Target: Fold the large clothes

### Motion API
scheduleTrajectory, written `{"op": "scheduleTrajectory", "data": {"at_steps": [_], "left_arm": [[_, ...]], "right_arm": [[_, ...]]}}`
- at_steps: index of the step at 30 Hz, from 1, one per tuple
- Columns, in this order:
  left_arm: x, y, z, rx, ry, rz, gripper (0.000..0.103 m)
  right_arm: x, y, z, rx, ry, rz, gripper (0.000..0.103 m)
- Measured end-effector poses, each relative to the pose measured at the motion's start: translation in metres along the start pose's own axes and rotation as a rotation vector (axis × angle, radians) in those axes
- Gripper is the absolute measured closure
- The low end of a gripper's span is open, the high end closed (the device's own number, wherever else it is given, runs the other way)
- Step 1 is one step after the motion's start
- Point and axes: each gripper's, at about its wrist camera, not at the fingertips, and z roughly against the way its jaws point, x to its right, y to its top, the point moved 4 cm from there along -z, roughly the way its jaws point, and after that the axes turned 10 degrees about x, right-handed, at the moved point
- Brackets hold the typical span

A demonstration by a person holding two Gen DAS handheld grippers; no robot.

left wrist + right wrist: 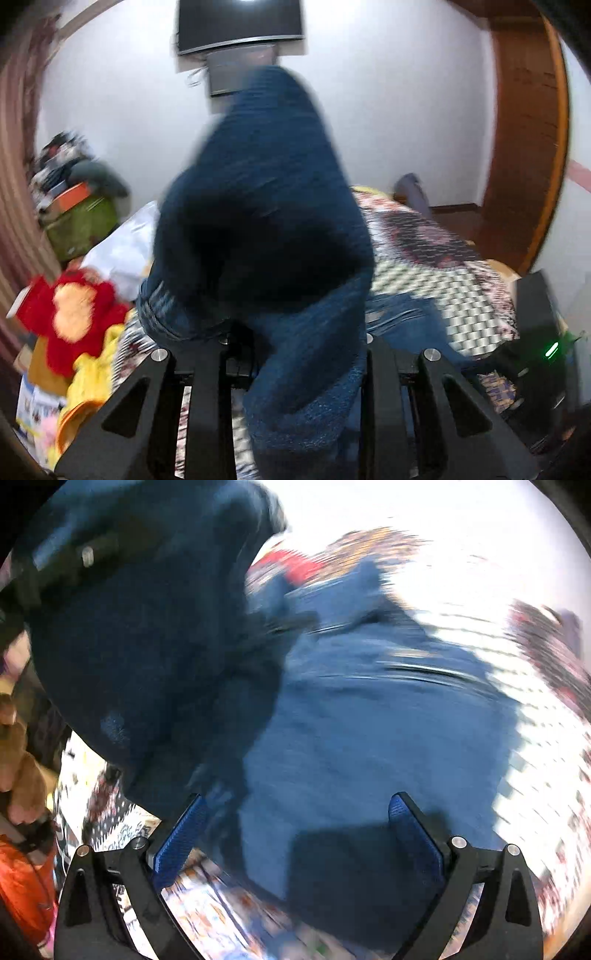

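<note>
Jeans: the dark blue jeans (266, 229) are partly lifted off the bed; one bunched portion rises in front of the left wrist camera, while the rest lies spread flat on the bed, as the right wrist view (369, 738) shows. Both views are blurred.

Left hand-held gripper: the left hand-held gripper (295, 354) has denim running between its fingers, which stand narrowly apart; it reads as clamped on a fold of the jeans, though the cloth hides the pads themselves.

Right hand-held gripper: the right hand-held gripper (295, 834) stands wide open just above the flat denim, its blue pads (413, 834) bare and nothing between them.

Bed: the bedspread (436, 266) is patterned in checks, and the jeans lie across its middle.

Surroundings: a red and yellow soft toy (74, 314) sits at the bed's left edge, a dark screen (240, 26) hangs on the white wall, and a wooden door frame (524, 147) stands to the right.

Step, as judged: one part is being carried over for a fold.

Risk: the grip holds a thick bunch, so layers could slip free mid-carry; nothing pins the flat part, so it may drag along and wrinkle; the swinging cloth could catch the toy.
</note>
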Motion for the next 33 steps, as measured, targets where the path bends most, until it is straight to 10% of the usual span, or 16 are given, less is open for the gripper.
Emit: {"op": "scheduleTrajectory", "data": {"at_steps": [6,13,21,26,33], "left_arm": [[0.097,-0.007,-0.021,-0.040,-0.172,-0.140,0.076],[0.170,-0.080,-0.029,-0.211,-0.247,-0.368,0.076],[0.157,-0.108,-0.006,-0.284,-0.246,-0.399,0.065],[0.155,-0.106,0.025,-0.319,-0.358,-0.293,0.013],[0.095,-0.072,0.052,-0.230,-0.251,-0.152,0.008]], "right_arm": [[0.107,-0.019,0.099,0.125,-0.203,-0.226,0.004],[0.139,-0.054,0.172,0.198,-0.304,-0.294,0.004],[0.116,-0.067,0.183,0.201,-0.272,-0.230,0.004],[0.100,-0.053,0.173,0.215,-0.217,-0.210,0.004],[0.067,-0.020,0.149,0.237,-0.126,-0.169,0.004]]}}
